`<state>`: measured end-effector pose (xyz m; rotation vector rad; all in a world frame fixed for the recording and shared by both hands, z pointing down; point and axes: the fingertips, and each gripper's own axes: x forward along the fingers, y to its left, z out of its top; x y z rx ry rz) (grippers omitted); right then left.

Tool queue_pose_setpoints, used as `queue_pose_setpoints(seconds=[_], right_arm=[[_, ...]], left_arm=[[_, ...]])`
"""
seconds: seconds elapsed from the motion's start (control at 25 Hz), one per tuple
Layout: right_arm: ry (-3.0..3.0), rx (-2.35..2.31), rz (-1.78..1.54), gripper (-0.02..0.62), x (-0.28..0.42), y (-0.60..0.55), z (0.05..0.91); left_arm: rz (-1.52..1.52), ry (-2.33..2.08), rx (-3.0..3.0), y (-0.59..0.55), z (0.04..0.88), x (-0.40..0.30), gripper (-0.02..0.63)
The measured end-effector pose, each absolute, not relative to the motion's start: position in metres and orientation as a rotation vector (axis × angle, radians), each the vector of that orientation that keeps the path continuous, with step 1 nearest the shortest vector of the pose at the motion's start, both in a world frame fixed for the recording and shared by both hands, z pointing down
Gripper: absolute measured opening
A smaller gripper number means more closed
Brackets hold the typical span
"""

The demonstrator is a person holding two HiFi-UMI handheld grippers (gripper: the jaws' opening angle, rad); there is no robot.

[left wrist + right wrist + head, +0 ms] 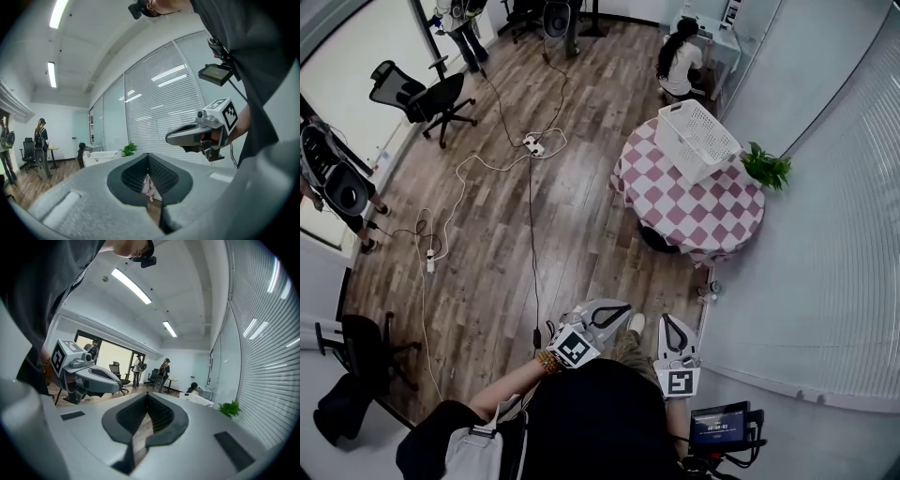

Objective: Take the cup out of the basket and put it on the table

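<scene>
Two grippers hang close to our body, well apart from the round table [694,242], so we judge the step in hand to be the approach. The left gripper [617,310] has its jaws pressed together on nothing, and the right gripper [671,324] is likewise pinched closed and empty. We cannot see the cup in any view. We take it to lie inside the white basket [712,142], which stands at the table's far left edge, near the plant [766,169].

To do this well we should walk to the near edge and spread one pair of jaws before reaching in. We should come down over the basket's rim, not through its wall. The bare checked cloth [731,214] on the near side looks a fair place for the cup.

Only the head view shows the whole table and how far off it is. The left gripper view alone catches a sliver of cloth below its closed tips. The right gripper view shows people [164,369] across the room.
</scene>
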<state>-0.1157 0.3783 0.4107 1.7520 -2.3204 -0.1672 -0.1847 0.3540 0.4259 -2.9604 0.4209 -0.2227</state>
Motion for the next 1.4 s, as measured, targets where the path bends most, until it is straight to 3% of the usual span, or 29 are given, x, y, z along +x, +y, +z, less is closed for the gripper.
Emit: queue_pose_setpoints(seconds=[1.4], right_arm=[[-2.349, 1.935, 0.009, 0.008, 0.096, 0.291, 0.444]], left_arm=[[-0.386, 0.388, -2.929, 0.266, 0.429, 0.018, 0.003]])
